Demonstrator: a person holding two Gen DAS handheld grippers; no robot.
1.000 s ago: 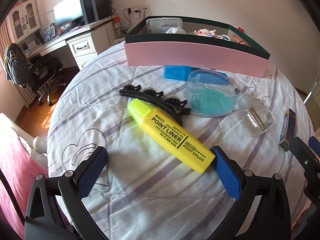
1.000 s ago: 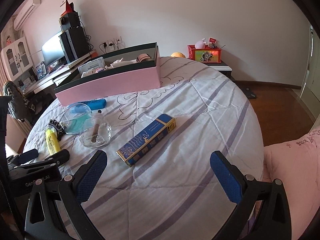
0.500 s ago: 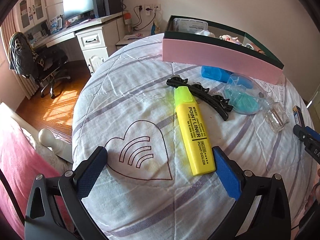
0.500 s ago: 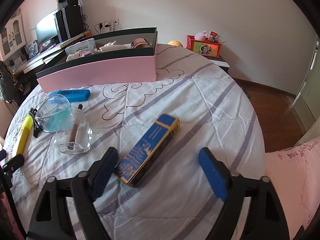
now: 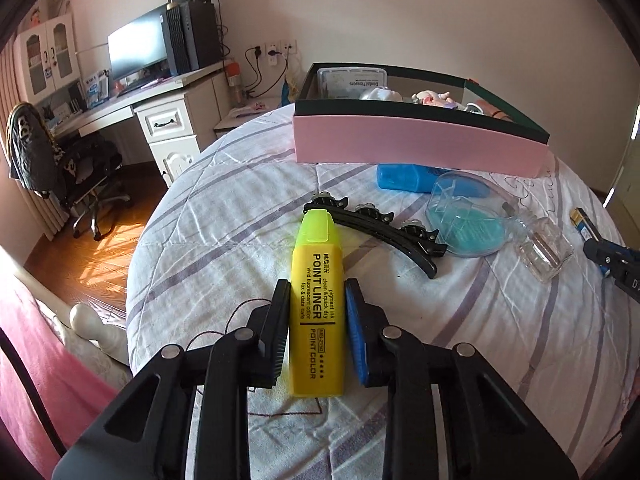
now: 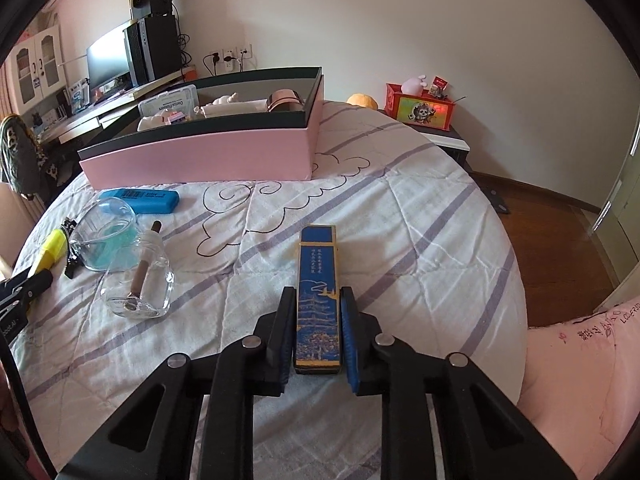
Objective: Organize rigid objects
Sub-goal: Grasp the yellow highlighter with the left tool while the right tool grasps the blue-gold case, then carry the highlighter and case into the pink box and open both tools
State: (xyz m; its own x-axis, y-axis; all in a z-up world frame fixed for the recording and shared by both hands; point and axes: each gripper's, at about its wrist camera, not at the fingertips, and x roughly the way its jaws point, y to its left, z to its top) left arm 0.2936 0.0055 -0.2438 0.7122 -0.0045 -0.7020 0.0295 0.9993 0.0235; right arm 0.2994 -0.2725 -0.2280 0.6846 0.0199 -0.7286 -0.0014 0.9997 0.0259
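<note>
A yellow highlighter (image 5: 317, 240) lies lengthwise on the white quilted bed. My left gripper (image 5: 318, 286) is closing on it, and both pads touch its sides. A slim blue and gold box (image 6: 318, 256) lies on the bed in the right wrist view. My right gripper (image 6: 317, 292) is closing on that box, its pads against both long sides. A pink open box (image 5: 416, 148) with several small items inside stands at the far side of the bed.
Between the grippers lie a black hair clip (image 5: 384, 228), a blue case (image 5: 404, 178), a clear dish with a teal base (image 5: 468, 220) and a small glass bottle (image 5: 544, 254). The bed edge drops to a wooden floor on the left (image 5: 92, 256) and right (image 6: 560, 232).
Both grippers went from wide open to closed in on their objects. The highlighter and the blue box now lie straight between the pads instead of slanting ahead of them.
</note>
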